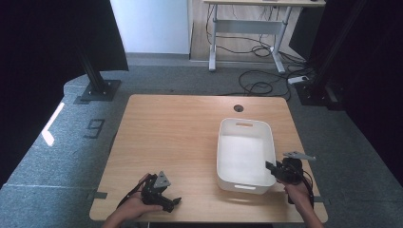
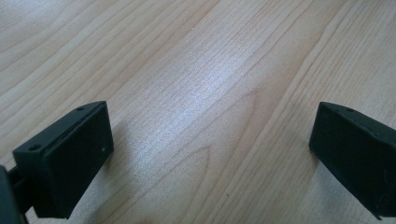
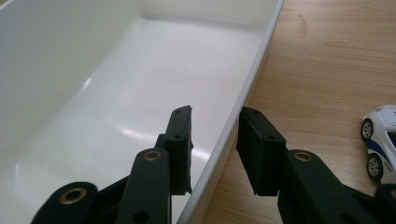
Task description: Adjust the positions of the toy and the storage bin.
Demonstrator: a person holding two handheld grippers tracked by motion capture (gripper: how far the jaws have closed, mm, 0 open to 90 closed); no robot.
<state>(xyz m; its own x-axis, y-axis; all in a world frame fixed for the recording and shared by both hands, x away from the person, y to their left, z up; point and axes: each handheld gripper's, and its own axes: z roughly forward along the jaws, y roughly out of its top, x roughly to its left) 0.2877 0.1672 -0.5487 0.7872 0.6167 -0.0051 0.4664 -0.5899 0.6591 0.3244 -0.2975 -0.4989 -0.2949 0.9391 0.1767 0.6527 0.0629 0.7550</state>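
In the high view, a light wooden table [image 1: 180,137] with a round cable hole near its far edge carries a white rectangular plastic bin [image 1: 244,154] with handle slots in its short ends, standing on the right half of the tabletop with its long sides running away from the person. The right gripper [image 1: 272,166], black with a grey three-cornered plate on top, is held in the person's right hand [image 1: 297,192] at the bin's right long wall, near its nearer corner, its jaws reaching onto the rim. The left gripper [image 1: 175,202] lies low over the near left part of the table in the person's left hand [image 1: 135,206], well apart from the bin. In the left gripper view, the two black jaws stand spread wide, one at each side of the frame, with bare wood grain between them and nothing held. In the right gripper view, the jaws straddle the bin's thin white rim, one pad inside the bin against the wall and the other outside above the wood, drawn close together in a pinch on the wall. At the right edge of that view a small white toy car with blue markings [image 3: 380,140] sits on the table, apart from the bin.
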